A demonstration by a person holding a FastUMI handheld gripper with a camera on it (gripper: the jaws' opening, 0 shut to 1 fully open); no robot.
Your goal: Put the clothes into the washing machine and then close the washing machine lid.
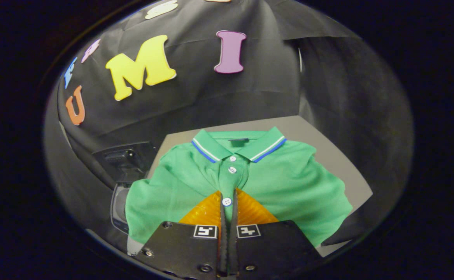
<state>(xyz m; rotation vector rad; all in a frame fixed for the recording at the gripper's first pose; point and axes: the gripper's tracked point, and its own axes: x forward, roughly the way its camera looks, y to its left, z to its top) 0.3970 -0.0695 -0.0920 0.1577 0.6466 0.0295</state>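
Lying spread on a grey table (pixel 330 155), front side up, collar at the far end: a green shirt (pixel 289 186), covering most of the top and hanging a little over the near-left edge. Standing lower, beside the table's left edge, partly hidden under the shirt: a dark washer (pixel 127 161), lid state not clear. Reaching onto the shirt's middle from the near side: the gripper (pixel 227 202), fingers (pixel 207 212) nearly pressed together, with only a thin gap, and pinching the placket (pixel 228 182) strip between them. Sitting right at the fingertips, in that gap: a white button (pixel 227 201). Showing further up the placket, under the collar (pixel 238 146): two more buttons.
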